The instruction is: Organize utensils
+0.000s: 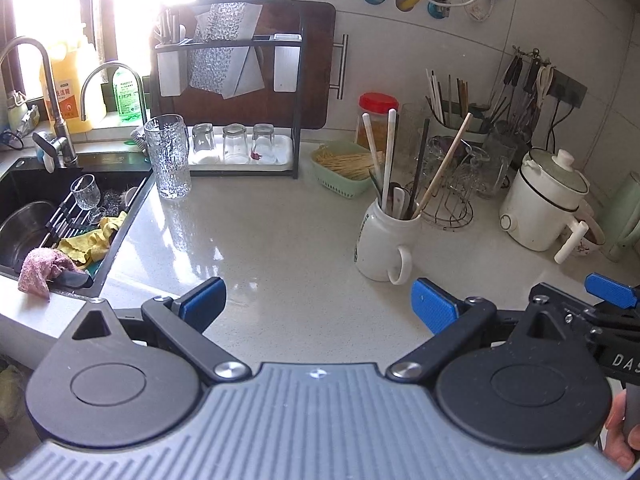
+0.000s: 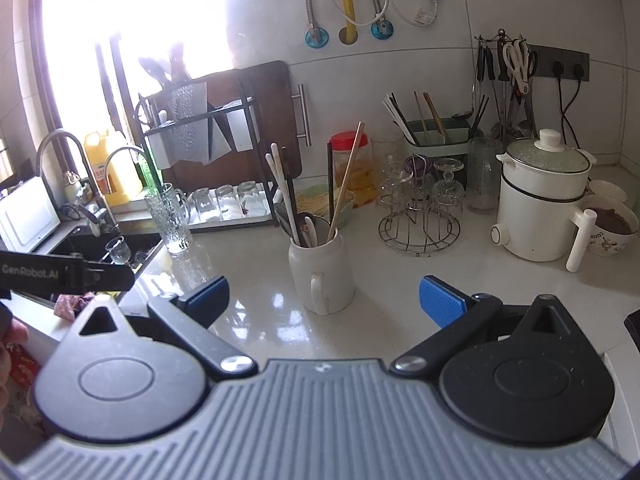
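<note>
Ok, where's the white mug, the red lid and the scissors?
Mug (image 2: 320, 268): right wrist view, on its body.
Red lid (image 1: 378, 101): left wrist view, on its top.
Scissors (image 2: 519, 60): right wrist view, on the white handles.

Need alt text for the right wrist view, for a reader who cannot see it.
The open right gripper hovers empty over a white counter, facing a white mug that holds chopsticks and spoons. Behind stand a glass rack, a white electric pot and a sink at left.

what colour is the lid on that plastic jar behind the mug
Red. The jar's lid shows best in the left wrist view, behind the white mug.
</note>
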`<state>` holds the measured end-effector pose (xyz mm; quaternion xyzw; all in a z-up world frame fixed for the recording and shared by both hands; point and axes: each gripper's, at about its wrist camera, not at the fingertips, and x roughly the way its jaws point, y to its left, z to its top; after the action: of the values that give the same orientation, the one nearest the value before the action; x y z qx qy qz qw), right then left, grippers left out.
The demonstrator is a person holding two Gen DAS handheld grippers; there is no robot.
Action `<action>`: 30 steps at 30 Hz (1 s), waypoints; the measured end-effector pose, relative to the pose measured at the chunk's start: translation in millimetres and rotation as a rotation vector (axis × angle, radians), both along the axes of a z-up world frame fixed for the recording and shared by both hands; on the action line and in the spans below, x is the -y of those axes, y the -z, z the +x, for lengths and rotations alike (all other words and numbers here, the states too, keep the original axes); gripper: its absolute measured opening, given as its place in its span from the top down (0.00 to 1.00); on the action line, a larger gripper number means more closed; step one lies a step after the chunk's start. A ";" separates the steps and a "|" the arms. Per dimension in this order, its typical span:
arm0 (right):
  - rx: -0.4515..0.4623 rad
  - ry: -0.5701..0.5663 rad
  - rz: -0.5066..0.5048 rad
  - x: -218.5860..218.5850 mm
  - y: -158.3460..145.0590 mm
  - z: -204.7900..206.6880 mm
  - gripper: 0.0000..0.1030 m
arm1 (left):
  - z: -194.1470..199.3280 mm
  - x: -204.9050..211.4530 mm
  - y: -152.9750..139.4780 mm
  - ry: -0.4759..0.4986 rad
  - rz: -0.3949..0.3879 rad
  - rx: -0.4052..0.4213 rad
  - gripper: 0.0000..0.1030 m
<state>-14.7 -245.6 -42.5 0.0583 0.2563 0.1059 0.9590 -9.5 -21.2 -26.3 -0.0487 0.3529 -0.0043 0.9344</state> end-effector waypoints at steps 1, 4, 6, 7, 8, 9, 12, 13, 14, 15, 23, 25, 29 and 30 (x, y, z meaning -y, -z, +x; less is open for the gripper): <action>0.003 0.003 -0.002 0.0 0.2 0.5 0.00 | 0.6 0.2 0.2 0.000 0.000 0.000 0.02; 0.008 0.004 0.001 0.6 -0.6 1.9 0.00 | 0.2 0.2 0.4 -0.002 0.001 0.003 0.02; 0.012 0.006 0.001 0.7 -0.4 0.4 0.00 | 0.8 -0.3 0.0 -0.001 0.003 0.006 0.02; 0.013 0.006 0.002 1.0 -0.5 0.2 0.00 | 0.9 -0.7 -0.5 0.000 0.003 0.009 0.02; 0.013 0.007 0.003 1.4 -0.5 -0.2 0.00 | 1.0 -0.7 -1.0 0.003 0.004 0.012 0.02; 0.011 0.007 0.004 1.8 -0.4 -0.4 0.00 | 0.9 -0.3 -1.3 0.004 0.004 0.014 0.02; 0.003 0.008 0.006 2.1 0.7 -0.6 0.00 | 1.2 -0.3 -1.7 0.006 0.005 0.015 0.02; 0.001 0.009 0.005 2.3 0.9 0.0 0.00 | 0.4 -0.4 -1.5 0.008 0.002 0.015 0.02; 0.001 0.009 0.006 2.4 1.1 0.0 0.00 | 0.1 -0.3 -1.3 0.010 0.000 0.015 0.02; 0.000 0.008 0.006 2.1 1.2 0.2 0.00 | -0.4 0.3 -1.3 0.011 0.001 0.014 0.02; 0.016 0.020 0.040 7.0 0.9 -3.1 0.00 | -1.5 1.9 -2.8 0.019 0.011 0.014 0.02; 0.016 0.021 0.038 7.7 1.2 -3.4 0.00 | -1.7 2.0 -2.8 0.017 0.014 0.012 0.02; 0.015 0.024 0.038 9.5 2.4 -4.2 0.00 | -0.8 3.5 -2.6 0.019 0.027 0.007 0.02; 0.013 0.024 0.039 9.7 3.0 -4.2 0.00 | -0.5 3.5 -2.8 0.018 0.030 0.008 0.02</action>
<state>-18.9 -255.3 -45.5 0.0793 0.2474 0.0995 0.9605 -10.0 -24.8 -23.5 -0.0316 0.3495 -0.0076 0.9364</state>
